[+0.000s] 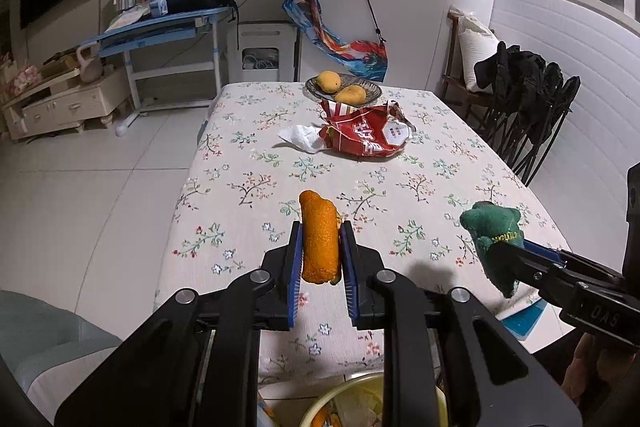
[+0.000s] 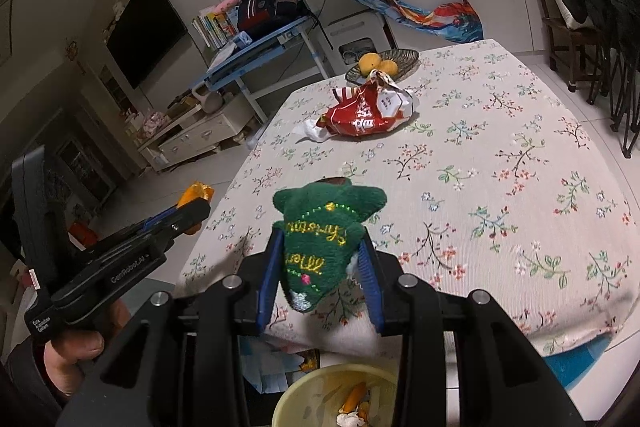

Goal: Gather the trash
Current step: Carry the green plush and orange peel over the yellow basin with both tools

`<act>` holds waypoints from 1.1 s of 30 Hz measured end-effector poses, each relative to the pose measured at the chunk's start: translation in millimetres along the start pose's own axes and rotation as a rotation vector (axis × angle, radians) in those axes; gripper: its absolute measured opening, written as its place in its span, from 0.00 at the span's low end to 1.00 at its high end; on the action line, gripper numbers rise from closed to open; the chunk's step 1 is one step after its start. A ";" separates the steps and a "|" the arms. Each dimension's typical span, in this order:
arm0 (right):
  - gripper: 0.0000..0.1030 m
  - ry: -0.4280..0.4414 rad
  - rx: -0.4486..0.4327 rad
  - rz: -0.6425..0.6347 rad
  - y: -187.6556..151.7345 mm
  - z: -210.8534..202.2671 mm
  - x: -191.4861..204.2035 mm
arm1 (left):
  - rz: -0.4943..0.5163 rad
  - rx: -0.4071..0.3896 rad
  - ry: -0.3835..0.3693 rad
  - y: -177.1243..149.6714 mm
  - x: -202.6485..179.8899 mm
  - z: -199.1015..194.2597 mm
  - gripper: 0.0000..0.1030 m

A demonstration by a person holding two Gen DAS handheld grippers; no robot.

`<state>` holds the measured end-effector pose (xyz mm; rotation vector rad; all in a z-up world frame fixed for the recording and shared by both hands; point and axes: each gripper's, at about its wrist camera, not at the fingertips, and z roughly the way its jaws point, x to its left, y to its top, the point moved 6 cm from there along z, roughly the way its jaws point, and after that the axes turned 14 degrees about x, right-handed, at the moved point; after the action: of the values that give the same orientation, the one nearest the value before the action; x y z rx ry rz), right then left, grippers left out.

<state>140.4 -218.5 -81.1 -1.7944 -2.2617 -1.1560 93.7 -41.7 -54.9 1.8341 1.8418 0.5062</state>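
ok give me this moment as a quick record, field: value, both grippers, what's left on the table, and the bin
left gripper: shut on orange peel, held above the table's near edge
right gripper: shut on green plush ornament
table: floral cloth; red snack bag with white tissue touching its left side
fruit bowl: at far edge, two yellow fruits
bin: pale yellow, below the near table edge, scraps inside

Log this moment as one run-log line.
left gripper: shut on orange peel | right gripper: shut on green plush toy | both above bin | table: red snack bag, tissue
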 end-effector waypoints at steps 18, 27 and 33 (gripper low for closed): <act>0.36 0.005 0.021 -0.009 -31.0 -10.9 7.7 | -0.005 0.017 -0.013 -29.2 -5.8 -9.6 0.17; 0.36 0.006 0.035 -0.015 -44.2 -17.2 12.1 | -0.008 0.023 -0.023 -47.9 -9.1 -15.6 0.17; 0.36 0.007 0.058 -0.028 -55.8 -18.2 17.3 | 0.000 0.027 -0.027 -59.7 -12.8 -21.8 0.17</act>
<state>79.8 -217.6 -89.3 -1.7407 -2.2981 -1.0872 32.1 -54.5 -70.7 1.8496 1.8390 0.4566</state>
